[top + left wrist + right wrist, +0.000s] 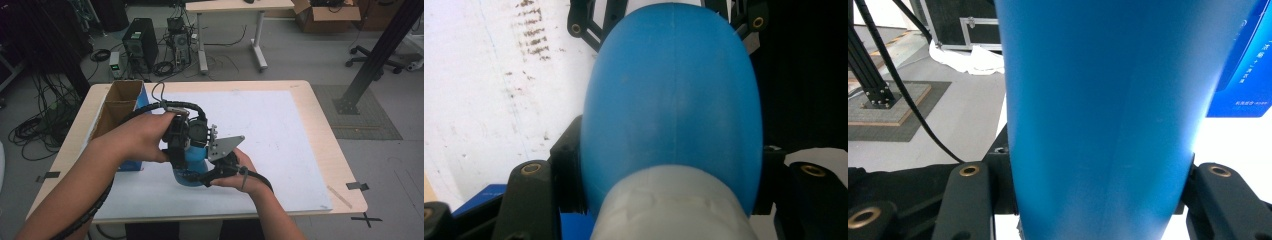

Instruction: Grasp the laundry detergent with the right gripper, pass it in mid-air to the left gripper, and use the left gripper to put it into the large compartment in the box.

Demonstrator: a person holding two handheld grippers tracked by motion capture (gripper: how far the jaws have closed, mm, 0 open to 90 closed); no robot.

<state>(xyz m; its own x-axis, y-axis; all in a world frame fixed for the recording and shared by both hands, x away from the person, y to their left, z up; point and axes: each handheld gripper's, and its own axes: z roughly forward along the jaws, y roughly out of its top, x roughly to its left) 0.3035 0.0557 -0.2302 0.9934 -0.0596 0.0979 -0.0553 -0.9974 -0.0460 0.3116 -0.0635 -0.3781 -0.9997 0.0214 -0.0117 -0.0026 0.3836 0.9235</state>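
Observation:
A blue plastic bottle [192,167] is held over the white sheet [270,135] near the table's front middle. My left gripper [186,150] comes in from the left and is shut on the bottle. In the left gripper view the bottle [671,100] runs away from the camera with its whitish cap [674,205] nearest, and the jaws press both its sides. My right gripper [209,172] reaches in from the right and is shut on the bottle too. The right gripper view has the blue body [1108,100] wedged between its jaws.
An open cardboard box with a blue side [120,107] stands at the table's left, close to the left hand; its blue side [1243,70] is in the right gripper view. The wooden table edge [332,150] frames the sheet. A black post [380,50] rises at the right.

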